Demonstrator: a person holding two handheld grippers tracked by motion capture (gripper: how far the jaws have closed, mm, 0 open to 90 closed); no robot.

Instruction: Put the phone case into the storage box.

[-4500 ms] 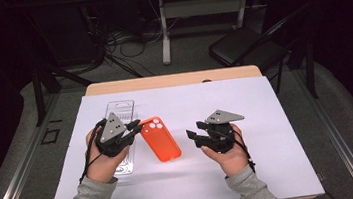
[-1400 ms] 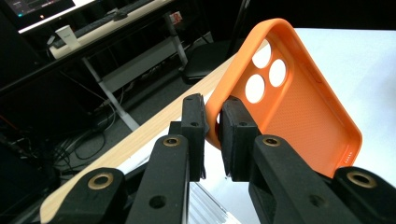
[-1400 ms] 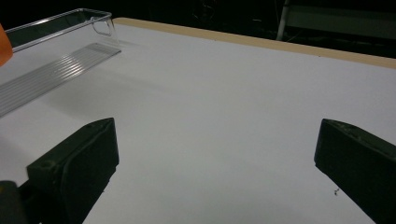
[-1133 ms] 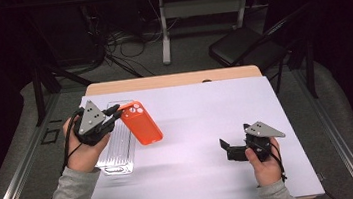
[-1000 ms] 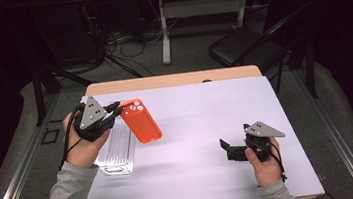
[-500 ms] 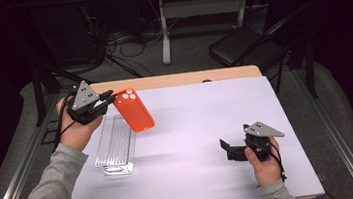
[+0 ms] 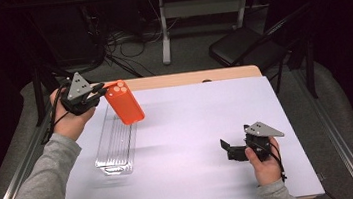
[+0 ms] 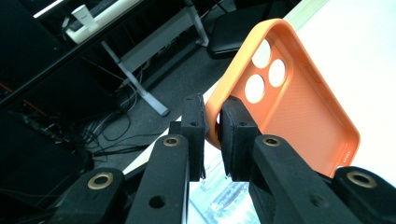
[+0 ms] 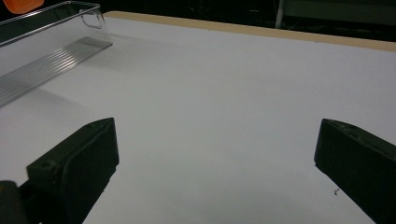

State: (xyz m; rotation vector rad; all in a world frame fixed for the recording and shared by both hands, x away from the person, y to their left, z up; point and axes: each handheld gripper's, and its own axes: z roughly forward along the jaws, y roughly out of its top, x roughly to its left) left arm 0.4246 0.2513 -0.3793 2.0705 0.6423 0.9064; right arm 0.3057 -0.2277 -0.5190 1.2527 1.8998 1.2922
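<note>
Holding the orange phone case (image 7: pixel 123 102) clamped in my left gripper (image 7: pixel 97 91) over the table's (image 7: pixel 203 126) far-left corner; probably the clear tray (image 7: pixel 115 145) comes next. My right gripper (image 7: pixel 226 149) rests wide open, empty.

Orange phone case (image 7: pixel 124 103); clear ribbed tray (image 7: pixel 115 146); white table (image 7: pixel 193 128).

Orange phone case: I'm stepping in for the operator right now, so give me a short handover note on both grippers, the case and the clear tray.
Left gripper: shut on the rim of the orange phone case, holding it in the air above the far end of the clear tray.
Right gripper: open, empty, low over the white table at the near right.
Done: case picked up.
Left: probably lower the case into the tray and release it; the tray looks empty.
</note>
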